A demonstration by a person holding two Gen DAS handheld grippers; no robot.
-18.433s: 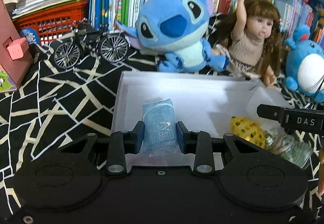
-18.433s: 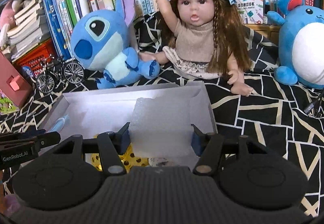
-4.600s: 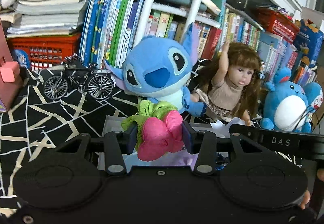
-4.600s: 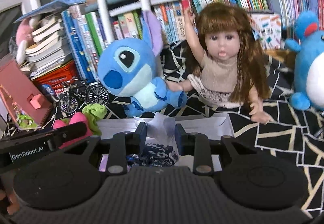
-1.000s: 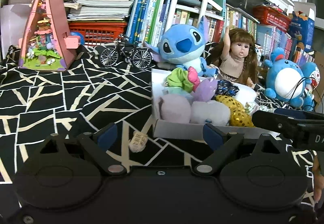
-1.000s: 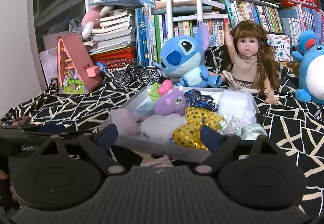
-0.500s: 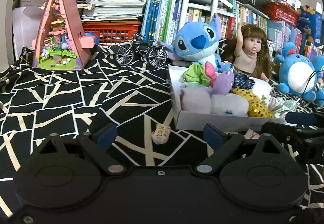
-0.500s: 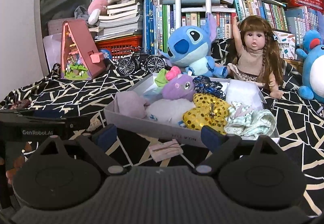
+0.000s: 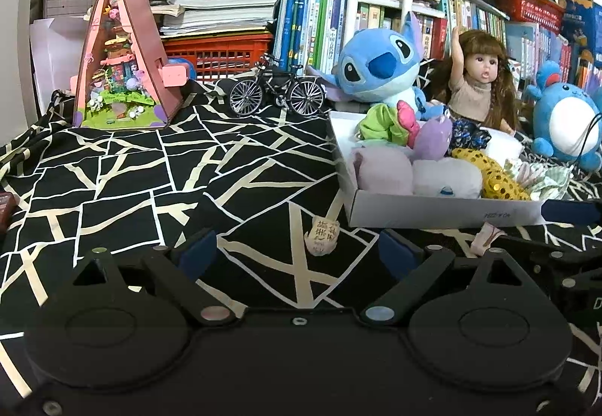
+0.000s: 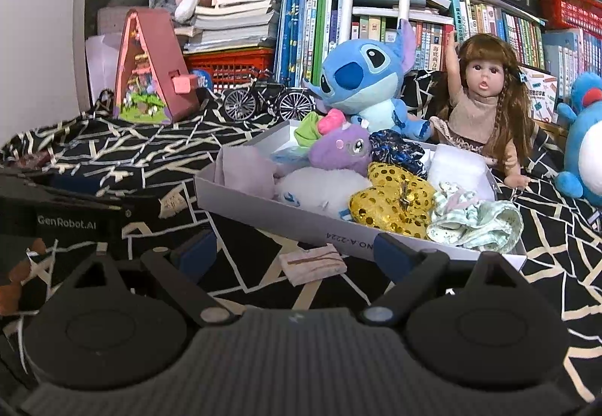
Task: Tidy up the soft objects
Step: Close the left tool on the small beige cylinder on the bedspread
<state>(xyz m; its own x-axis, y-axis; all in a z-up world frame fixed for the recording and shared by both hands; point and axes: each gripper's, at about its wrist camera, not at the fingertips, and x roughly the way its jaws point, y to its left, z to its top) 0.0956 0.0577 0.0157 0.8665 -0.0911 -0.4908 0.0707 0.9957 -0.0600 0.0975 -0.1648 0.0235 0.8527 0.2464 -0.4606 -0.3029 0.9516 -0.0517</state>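
Note:
A white box [image 9: 432,209] [image 10: 263,205] on the black patterned cloth holds several soft things: a purple plush [image 10: 340,151], a gold sequin piece [image 10: 395,201], white and lilac puffs, a green and pink toy [image 9: 387,122], pale green cloth [image 10: 474,220]. My left gripper [image 9: 297,252] is open and empty, low over the cloth, left of the box. My right gripper [image 10: 291,252] is open and empty in front of the box. A small beige squishy [image 9: 323,235] and a pink slab [image 10: 312,263] lie on the cloth in front of the box.
Behind the box sit a blue Stitch plush [image 9: 376,66], a doll [image 9: 478,81], a blue round plush [image 9: 564,119], a model bicycle [image 9: 276,90] and a pink triangular dollhouse [image 9: 120,66]. Bookshelves and a red crate stand at the back.
Both grippers have drawn back and left from the box, open and empty. The box sits further right in the left wrist view. Earlier each gripper held a soft item over the box.

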